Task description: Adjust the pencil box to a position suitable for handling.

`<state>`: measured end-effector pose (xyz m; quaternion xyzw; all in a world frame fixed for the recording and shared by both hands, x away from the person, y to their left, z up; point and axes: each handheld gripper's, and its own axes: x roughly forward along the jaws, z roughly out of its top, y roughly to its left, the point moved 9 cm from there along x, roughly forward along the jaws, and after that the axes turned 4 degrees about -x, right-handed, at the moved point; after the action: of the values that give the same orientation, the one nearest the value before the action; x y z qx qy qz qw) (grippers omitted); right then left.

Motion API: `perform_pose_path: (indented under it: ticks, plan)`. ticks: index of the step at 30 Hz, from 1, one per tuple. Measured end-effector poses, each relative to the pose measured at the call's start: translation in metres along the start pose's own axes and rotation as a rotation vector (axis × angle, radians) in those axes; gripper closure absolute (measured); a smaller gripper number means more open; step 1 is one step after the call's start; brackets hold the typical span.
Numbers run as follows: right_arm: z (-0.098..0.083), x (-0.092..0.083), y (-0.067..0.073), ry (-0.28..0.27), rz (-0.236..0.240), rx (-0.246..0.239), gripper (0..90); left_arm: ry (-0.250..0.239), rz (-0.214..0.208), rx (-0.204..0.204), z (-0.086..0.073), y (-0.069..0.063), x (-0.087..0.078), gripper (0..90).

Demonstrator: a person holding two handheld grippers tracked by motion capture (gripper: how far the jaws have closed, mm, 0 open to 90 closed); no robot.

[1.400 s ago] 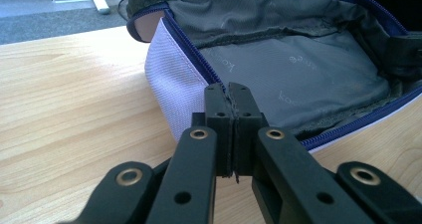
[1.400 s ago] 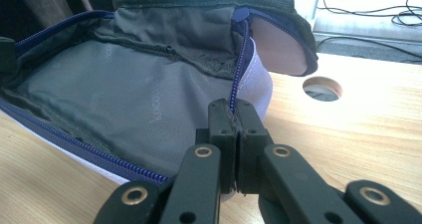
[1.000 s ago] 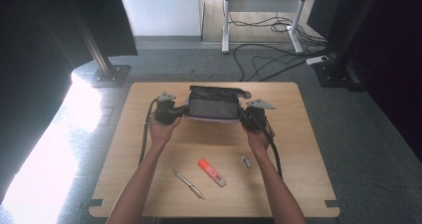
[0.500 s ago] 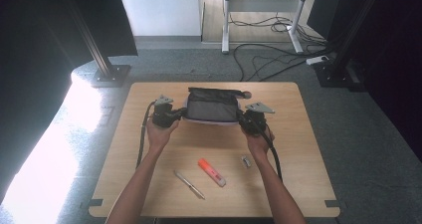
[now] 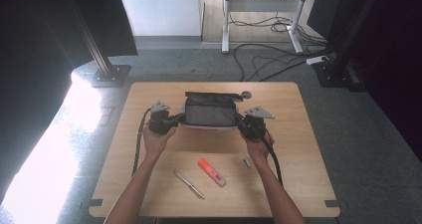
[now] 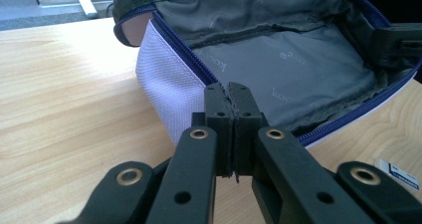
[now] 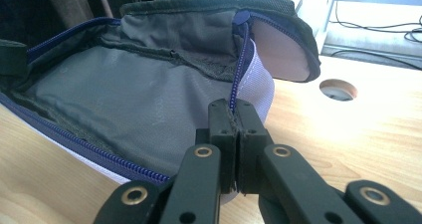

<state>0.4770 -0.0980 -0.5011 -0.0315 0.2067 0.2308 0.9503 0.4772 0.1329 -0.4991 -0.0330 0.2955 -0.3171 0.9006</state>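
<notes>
Open pencil case (image 5: 210, 110) lying toward the far middle of the wooden table (image 5: 149, 92), lid flap thrown back, grey lining facing up, blue zipper running round the rim. Left gripper (image 5: 175, 119) at the case's left end, right gripper (image 5: 242, 122) at its right end — one at each short side, held level and pointing inward toward each other. Left gripper view: jaws pressed together, pads meeting on the zipper edge of the case (image 6: 278, 69) where the pale lilac side wall meets the lining; a sliver of fabric seemingly nipped between the pads, though hard to tell how much. Right gripper view: jaws likewise closed tight, clamped on the zippered rim of the case (image 7: 124, 99) right at the corner where the zipper climbs up toward the flap. Nothing but grey lining visible inside the case. On the near half of the table, well apart from the case: an orange highlighter (image 5: 211, 171) lying at a slant, a silver pen (image 5: 188, 184) to its left, a small pale item (image 5: 245, 161) near the right forearm — too small to identify. Round cable hole (image 7: 338, 89) in the tabletop just beyond the case's right end.
</notes>
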Motion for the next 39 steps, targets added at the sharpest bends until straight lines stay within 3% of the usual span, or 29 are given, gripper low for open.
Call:
perform_pose_path:
  ticks: [19,24,29,39]
  plan:
    - [-0.018,-0.016,0.011,-0.006,0.031,0.005,87.9,-0.008,-0.034,0.018,-0.031,-0.015,-0.015,89.2]
    - [-0.029,-0.015,0.011,0.017,0.027,0.001,87.8,0.007,-0.045,0.026,-0.041,-0.020,-0.014,89.5]
    - [-0.048,-0.008,0.008,0.068,0.014,0.004,87.9,0.058,-0.049,0.006,-0.057,-0.016,-0.001,89.5]
    - [-0.066,-0.001,0.004,0.132,0.019,0.023,87.8,0.095,-0.046,0.005,-0.067,-0.016,0.007,89.5]
